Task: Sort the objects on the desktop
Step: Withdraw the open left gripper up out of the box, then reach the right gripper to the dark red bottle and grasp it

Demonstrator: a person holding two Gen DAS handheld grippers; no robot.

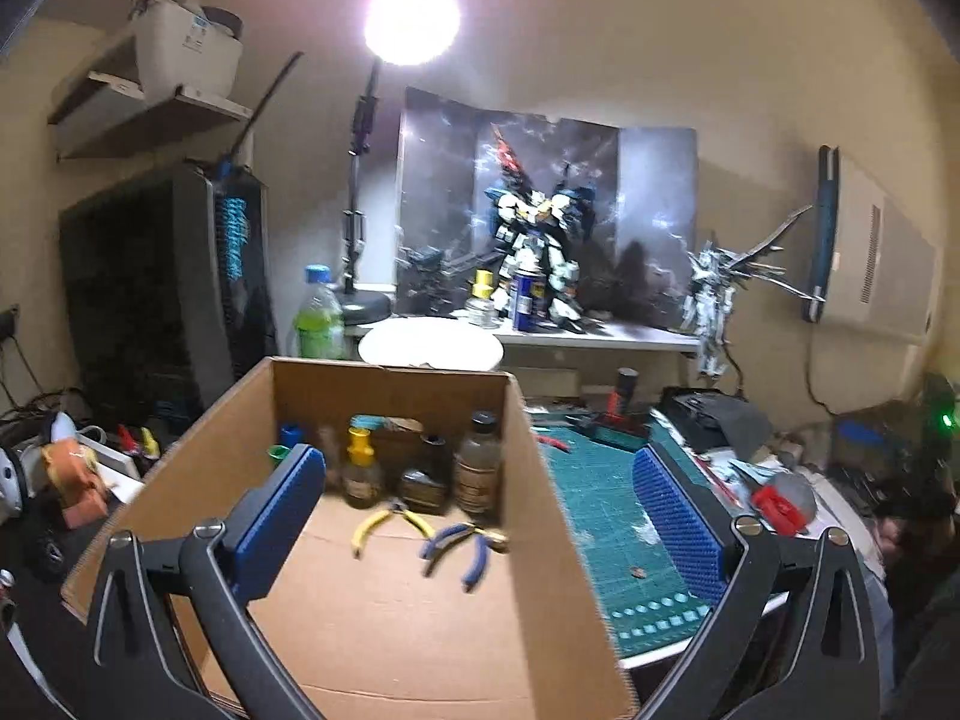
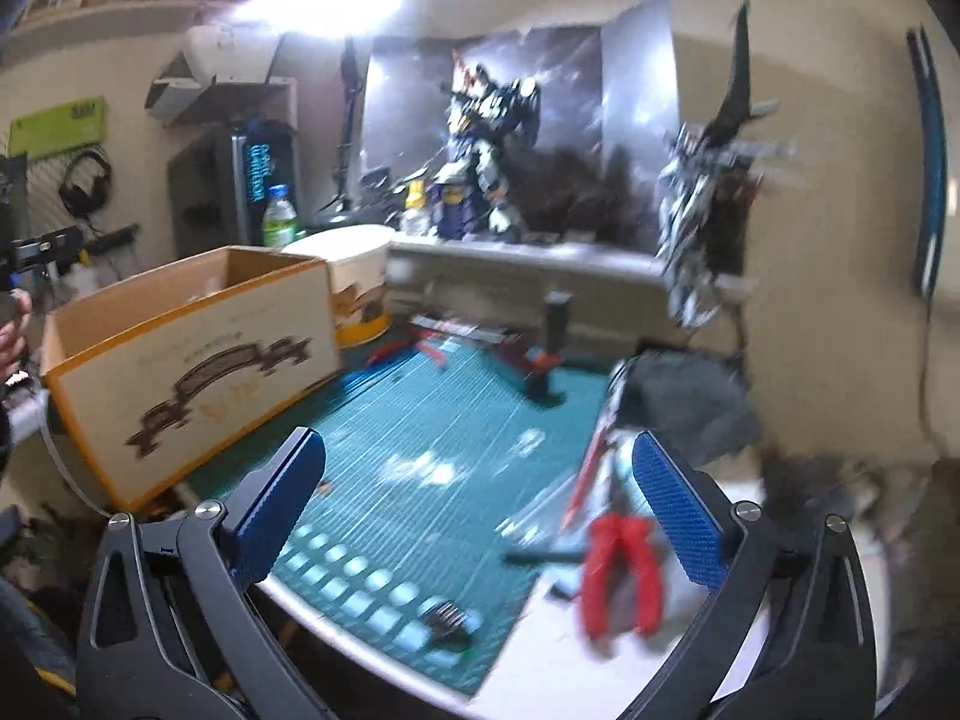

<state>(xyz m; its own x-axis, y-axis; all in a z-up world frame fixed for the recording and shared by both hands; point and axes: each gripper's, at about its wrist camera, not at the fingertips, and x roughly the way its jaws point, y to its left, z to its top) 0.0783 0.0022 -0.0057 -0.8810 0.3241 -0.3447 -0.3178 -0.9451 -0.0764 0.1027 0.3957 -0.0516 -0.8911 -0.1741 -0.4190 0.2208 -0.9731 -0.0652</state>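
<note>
Holding bottles and pliers: cardboard box (image 1: 372, 600) – open-topped, filling the left wrist view from its centre down to 6 o'clock.
Box contents, far wall: a yellow-capped bottle (image 1: 362, 468), a squat dark jar (image 1: 423, 489) and a tall brown bottle (image 1: 479, 468) stand in a row.
Box contents, floor: yellow-handled pliers (image 1: 390, 525) lie just beside blue-handled pliers (image 1: 462, 546), the blue pair toward 3 o'clock.
Box from the right wrist view: it stands at 9 o'clock, a printed scroll on its side, on the edge of the green cutting mat (image 2: 420, 450).
Mat: red-handled pliers (image 2: 621, 570) lie at 4 o'clock, partly off the mat; a small dark part (image 2: 447, 621) sits at 6 o'clock – too blurred to name.
Room: a lit lamp (image 1: 411, 18) at 12 o'clock, a model robot (image 1: 540, 252) on the shelf behind, a green drink bottle (image 1: 318, 318) past the box.
Left gripper (image 1: 480, 516): spread wide and empty, above the box, angled slightly down.
Right gripper (image 2: 480, 510): gaping at its widest, nothing between the pads, above the mat.
</note>
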